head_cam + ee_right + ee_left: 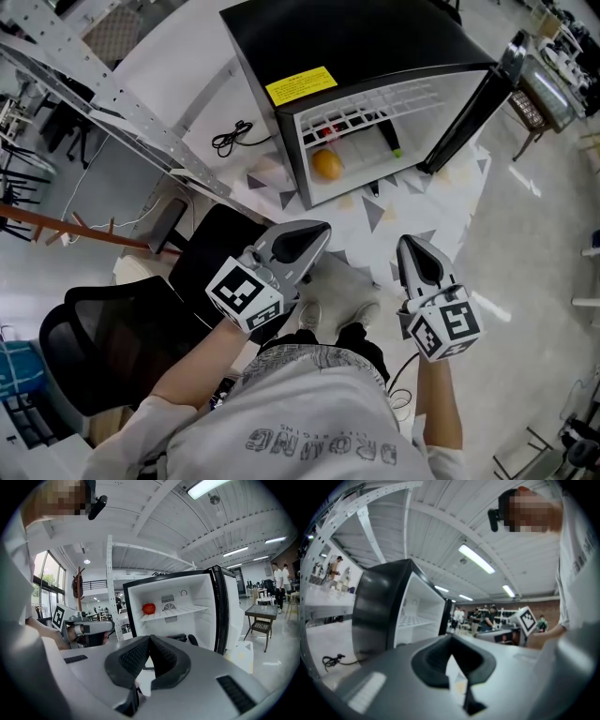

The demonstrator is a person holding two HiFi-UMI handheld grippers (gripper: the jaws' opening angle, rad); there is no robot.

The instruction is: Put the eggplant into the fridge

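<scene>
Ahead of my left gripper (317, 232) and right gripper (409, 244), both clenched empty, I am seeing what looks like the eggplant (387, 139) lying inside the open fridge (356, 37), leaving only its door (461, 114) to close.

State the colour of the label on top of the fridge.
Yellow; the label shows best in the head view.
</scene>
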